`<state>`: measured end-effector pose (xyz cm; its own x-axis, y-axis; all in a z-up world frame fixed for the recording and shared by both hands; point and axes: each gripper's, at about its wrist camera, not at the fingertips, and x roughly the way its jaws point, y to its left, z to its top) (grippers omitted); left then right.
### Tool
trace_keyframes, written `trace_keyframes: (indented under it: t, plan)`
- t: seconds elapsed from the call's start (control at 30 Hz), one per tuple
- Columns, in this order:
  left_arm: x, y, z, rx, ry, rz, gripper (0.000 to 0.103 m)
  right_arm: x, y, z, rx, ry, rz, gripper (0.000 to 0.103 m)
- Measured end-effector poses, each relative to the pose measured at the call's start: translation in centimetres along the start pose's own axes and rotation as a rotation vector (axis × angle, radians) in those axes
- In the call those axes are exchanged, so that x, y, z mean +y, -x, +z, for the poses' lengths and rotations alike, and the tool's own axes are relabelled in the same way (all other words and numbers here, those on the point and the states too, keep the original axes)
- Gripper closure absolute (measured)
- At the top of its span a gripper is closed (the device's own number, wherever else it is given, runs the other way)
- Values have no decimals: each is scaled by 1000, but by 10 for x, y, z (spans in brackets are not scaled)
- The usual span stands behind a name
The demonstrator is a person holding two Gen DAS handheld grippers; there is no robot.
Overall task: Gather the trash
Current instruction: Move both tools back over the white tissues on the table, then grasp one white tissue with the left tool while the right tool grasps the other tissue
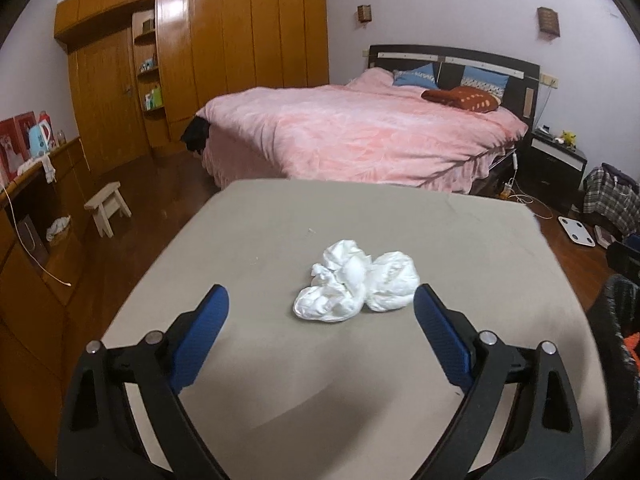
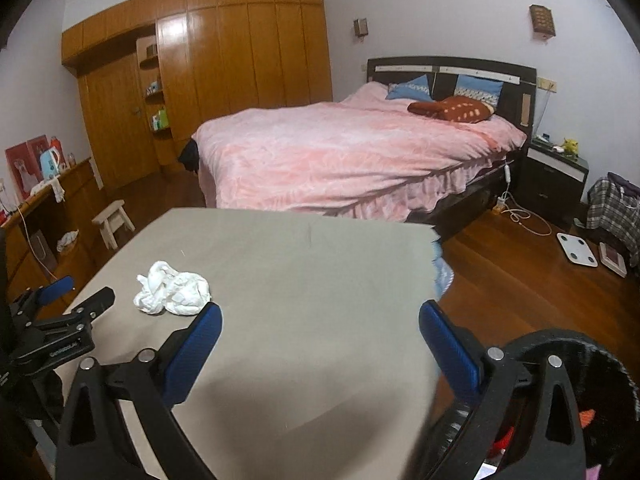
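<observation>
Your left gripper point(image 1: 321, 300) is spread wide around nothing, the crumpled white tissue point(image 1: 357, 285) mid-table point(image 1: 460, 240) just beyond its tips. Your right gripper point(image 2: 320, 316), equally wide, hovers over the table's right edge above the black bin point(image 2: 600, 360).

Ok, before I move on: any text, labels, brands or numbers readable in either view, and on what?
Embossed lettering on the black body of the left gripper, seen in the right wrist view: too blurred to read.
Red framed pictures on the wooden sideboard: no readable text.
Crumpled white tissue paper, grey table, black mesh bin: no text visible.
</observation>
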<state>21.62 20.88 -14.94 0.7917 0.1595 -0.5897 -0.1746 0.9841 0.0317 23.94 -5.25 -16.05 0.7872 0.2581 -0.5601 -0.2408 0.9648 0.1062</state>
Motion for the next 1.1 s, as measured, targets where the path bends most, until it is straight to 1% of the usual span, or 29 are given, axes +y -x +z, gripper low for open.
trace_keyframes:
  t: [0.03, 0.1, 0.17, 0.3, 0.37, 0.4, 0.43, 0.47, 0.5, 0.53, 0.57, 0.6, 0.63, 0.7, 0.73, 0.87, 1.0, 1.07, 1.1]
  plan:
    - [0, -8, 0, 12, 6, -4, 18, 2, -6, 0, 7, 4, 0, 6]
    - [3, -22, -1, 31, 16, -12, 18, 4, -13, -1, 17, 11, -1, 6]
    - [6, -38, -2, 55, 25, -20, 21, 7, -20, -1, 22, 21, -2, 6]
    - [6, -58, -3, 81, 28, -40, 23, 10, -31, -1, 37, 40, -4, 6]
    - [6, -67, -4, 92, 24, -49, 26, 12, -34, -3, 43, 43, -4, 6]
    - [5, -70, -5, 100, 23, -54, 31, 14, -36, -4, 47, 46, -3, 6]
    - [5, -76, -5, 119, 21, -70, 40, 16, -37, -5, 51, 47, -2, 6]
    - [4, -80, -6, 134, 23, -84, 45, 17, -38, -6, 54, 49, -1, 6]
    - [4, -85, -8, 152, 27, -103, 52, 19, -40, -6, 58, 52, 0, 6]
    - [4, -88, -9, 160, 28, -112, 55, 20, -41, -7, 60, 55, 1, 6]
    - [3, -89, -9, 160, 27, -115, 57, 22, -42, -7, 62, 60, 1, 6]
    - [3, -89, -8, 152, 27, -125, 63, 23, -43, -8, 63, 65, 0, 6]
    - [3, -87, -8, 145, 27, -138, 72, 24, -43, -9, 65, 69, -1, 6]
    - [2, -86, -6, 137, 29, -147, 77, 27, -45, -9, 69, 71, 1, 6]
    - [2, -84, -6, 131, 28, -151, 84, 27, -45, -9, 69, 71, 3, 6]
    - [5, -76, -5, 114, 42, -150, 85, 31, -46, -7, 68, 75, 10, 6]
    - [15, -67, -5, 99, 32, -105, 85, 32, -48, -4, 67, 81, 15, 6]
    - [18, -65, -7, 102, 17, -90, 85, 33, -50, -4, 69, 80, 16, 6]
    - [20, -66, -8, 109, 12, -87, 83, 33, -51, -4, 71, 79, 16, 6]
